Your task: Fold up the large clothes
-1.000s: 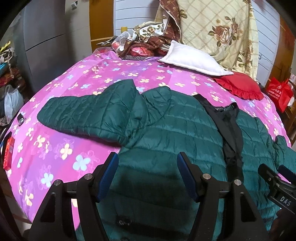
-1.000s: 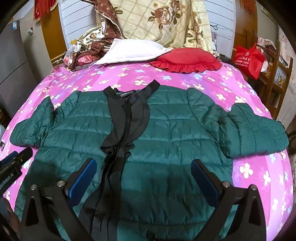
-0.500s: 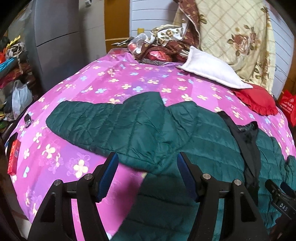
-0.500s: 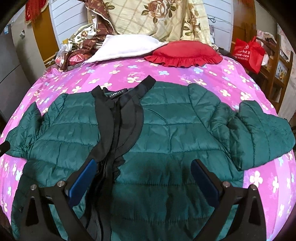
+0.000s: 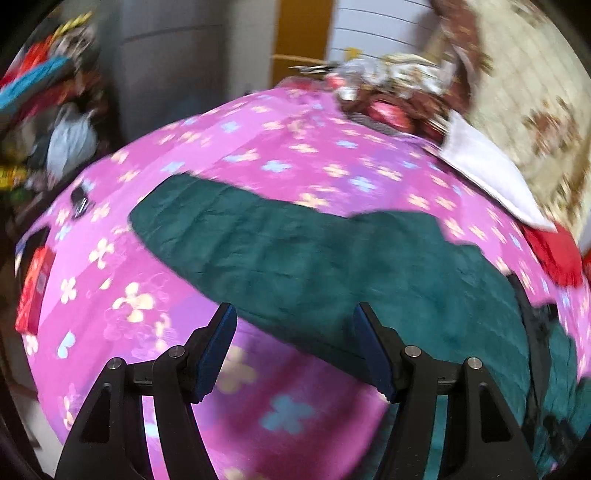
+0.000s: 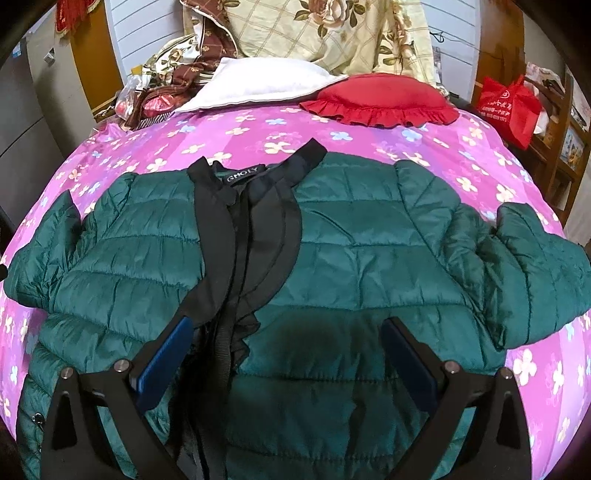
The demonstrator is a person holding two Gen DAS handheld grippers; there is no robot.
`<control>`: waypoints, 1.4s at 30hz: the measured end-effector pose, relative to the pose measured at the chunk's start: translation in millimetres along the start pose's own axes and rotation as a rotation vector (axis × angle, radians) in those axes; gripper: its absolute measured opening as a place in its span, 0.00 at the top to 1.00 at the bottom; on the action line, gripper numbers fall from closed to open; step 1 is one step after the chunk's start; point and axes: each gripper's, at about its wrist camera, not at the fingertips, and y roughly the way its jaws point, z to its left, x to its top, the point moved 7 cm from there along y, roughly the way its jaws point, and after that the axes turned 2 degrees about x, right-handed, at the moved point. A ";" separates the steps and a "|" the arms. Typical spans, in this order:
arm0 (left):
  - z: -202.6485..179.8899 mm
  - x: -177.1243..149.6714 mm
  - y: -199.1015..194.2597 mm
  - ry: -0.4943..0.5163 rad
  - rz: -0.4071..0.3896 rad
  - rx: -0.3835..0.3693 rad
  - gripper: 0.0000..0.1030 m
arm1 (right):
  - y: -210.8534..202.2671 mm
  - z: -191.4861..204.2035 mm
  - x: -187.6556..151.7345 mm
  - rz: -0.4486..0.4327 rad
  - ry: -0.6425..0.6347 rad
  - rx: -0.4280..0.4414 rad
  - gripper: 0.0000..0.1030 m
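Observation:
A dark green quilted jacket point(image 6: 351, 258) with a black front placket point(image 6: 251, 229) lies face up on the pink flowered bedspread point(image 6: 369, 133). Its sleeves spread out to both sides. The left wrist view is blurred and shows the jacket's left sleeve point(image 5: 280, 254) stretched out across the bed. My left gripper point(image 5: 295, 343) is open and empty, just above the sleeve's lower edge. My right gripper point(image 6: 286, 360) is open and empty over the jacket's lower front, right of the placket.
A white pillow point(image 6: 258, 85), a red frilled cushion point(image 6: 380, 99) and a floral quilt point(image 6: 332, 33) lie at the head of the bed. A red bag point(image 6: 506, 107) stands at the right. Clutter point(image 5: 44, 122) and a red box point(image 5: 33, 291) lie beside the bed's left edge.
My left gripper has swung left, away from the jacket body toward the left sleeve. My right gripper has moved slightly closer to the jacket. Both stay open.

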 end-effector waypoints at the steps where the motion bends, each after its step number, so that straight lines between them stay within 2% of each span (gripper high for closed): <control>1: 17.4 5.1 7.9 -0.039 0.008 0.016 0.63 | -0.1 -0.2 -0.1 0.000 0.000 -0.001 0.00; 8: 123.7 36.4 50.1 -0.285 0.011 0.150 0.63 | 1.6 -2.5 -0.1 0.007 -0.013 -0.007 0.00; 14: 168.6 53.7 88.2 -0.399 0.025 0.173 0.63 | 3.0 -3.2 -1.6 0.011 -0.006 -0.006 0.00; 18: 178.3 53.9 106.4 -0.478 0.043 0.142 0.63 | 3.7 -0.3 -1.4 0.013 -0.018 -0.005 0.00; 20: 175.3 58.5 110.3 -0.456 0.014 0.149 0.63 | 4.0 1.4 -1.2 0.013 -0.027 -0.009 0.00; 22: 170.4 62.0 113.9 -0.447 0.000 0.119 0.65 | 4.6 2.5 -1.6 0.016 -0.029 -0.014 0.00; 23: 169.5 63.2 114.3 -0.452 -0.010 0.099 0.69 | 4.9 2.9 -2.1 0.019 -0.027 -0.013 0.00; 24: 167.9 64.6 116.5 -0.463 -0.016 0.055 0.83 | 5.3 3.0 -3.0 0.023 -0.023 -0.010 0.00; 25: 167.4 64.6 118.5 -0.463 -0.002 0.049 0.96 | 5.3 3.2 -3.4 0.025 -0.022 -0.009 0.00; 27: 166.0 65.7 117.4 -0.451 0.018 0.033 1.00 | 4.8 3.3 -4.6 0.027 -0.025 -0.010 0.00; 30: 160.4 69.1 96.2 -0.422 0.001 0.002 1.00 | 2.0 2.0 -4.7 0.023 -0.034 -0.018 0.00; 33: 145.0 74.4 59.6 -0.368 -0.055 -0.049 1.00 | -1.9 -0.5 -3.6 0.012 -0.036 -0.021 0.00; 38: 96.9 75.0 -11.9 -0.223 -0.155 -0.137 1.00 | -6.7 -6.5 -4.4 0.009 -0.034 -0.029 0.00; 42: 58.2 70.5 -46.5 -0.126 -0.190 -0.172 1.00 | -11.8 -15.1 -6.8 0.006 -0.017 -0.033 0.00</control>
